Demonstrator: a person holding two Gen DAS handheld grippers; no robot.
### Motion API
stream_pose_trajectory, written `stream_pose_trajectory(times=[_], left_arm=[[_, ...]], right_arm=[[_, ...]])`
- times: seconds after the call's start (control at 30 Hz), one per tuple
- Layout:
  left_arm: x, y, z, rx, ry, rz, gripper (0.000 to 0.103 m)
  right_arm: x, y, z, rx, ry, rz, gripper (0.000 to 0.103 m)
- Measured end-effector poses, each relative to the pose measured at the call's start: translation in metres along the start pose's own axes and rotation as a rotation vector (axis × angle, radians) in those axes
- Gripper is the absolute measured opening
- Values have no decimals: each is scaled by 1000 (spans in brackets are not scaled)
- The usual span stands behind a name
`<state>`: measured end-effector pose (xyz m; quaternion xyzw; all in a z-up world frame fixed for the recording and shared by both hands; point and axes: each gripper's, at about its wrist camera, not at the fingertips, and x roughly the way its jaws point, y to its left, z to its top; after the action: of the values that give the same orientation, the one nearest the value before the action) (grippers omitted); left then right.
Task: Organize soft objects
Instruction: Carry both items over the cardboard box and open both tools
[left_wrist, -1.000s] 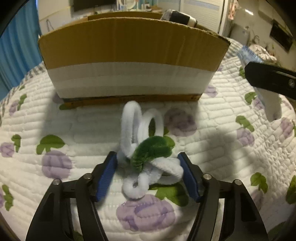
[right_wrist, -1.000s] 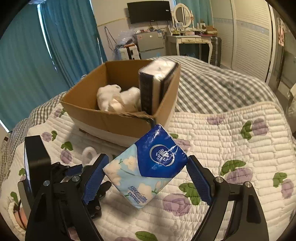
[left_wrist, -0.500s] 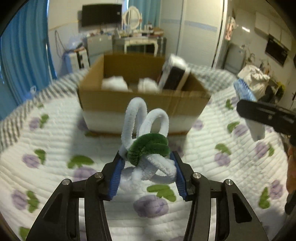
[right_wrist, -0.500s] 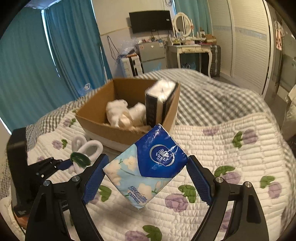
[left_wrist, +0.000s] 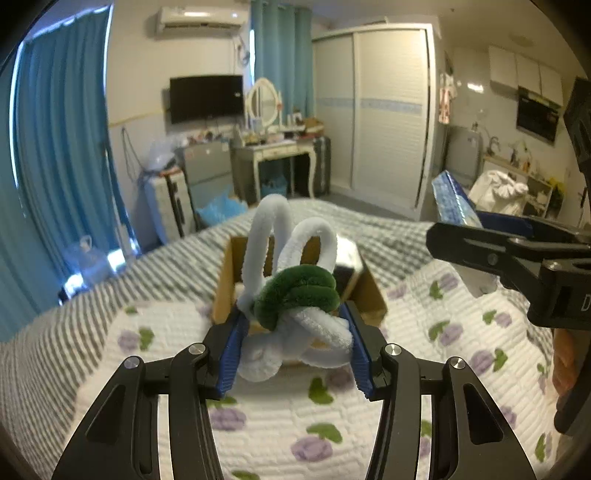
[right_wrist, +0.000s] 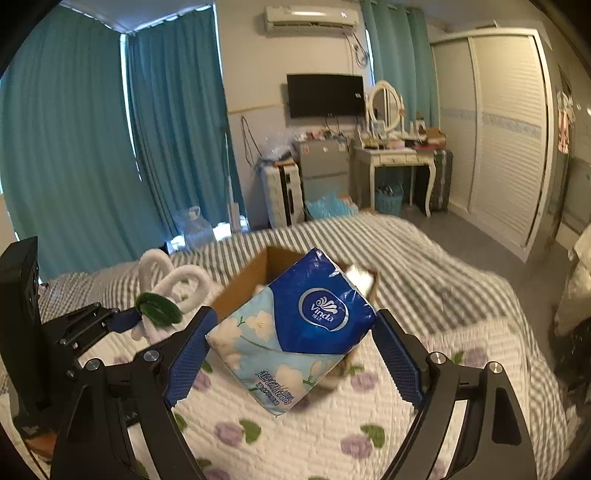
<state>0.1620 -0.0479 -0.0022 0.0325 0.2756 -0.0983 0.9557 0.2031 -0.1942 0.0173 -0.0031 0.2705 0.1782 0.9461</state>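
The left gripper (left_wrist: 295, 341) clamps a white-and-green pipe-cleaner bundle (left_wrist: 295, 295) in the air, in front of the cardboard box (left_wrist: 369, 295). The right gripper (right_wrist: 291, 356) squeezes a Vinda tissue pack (right_wrist: 295, 325) above the box's near edge. Only the right wrist view shows the pack's label; the left wrist view sees just its edge.

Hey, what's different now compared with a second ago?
Both grippers rose. The left gripper lifted the pipe-cleaner toy off the quilt, and the cardboard box now looks lower and farther away. The right gripper carried the tissue pack upward too. Both grips are unchanged; the box stayed put.
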Motion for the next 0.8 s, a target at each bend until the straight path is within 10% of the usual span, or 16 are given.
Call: stream_pose_trajectory(times=[0.8], left_arm=[[167, 37, 10, -3, 74, -42, 54]], right_arm=[[215, -48, 40, 96, 123, 24, 87]])
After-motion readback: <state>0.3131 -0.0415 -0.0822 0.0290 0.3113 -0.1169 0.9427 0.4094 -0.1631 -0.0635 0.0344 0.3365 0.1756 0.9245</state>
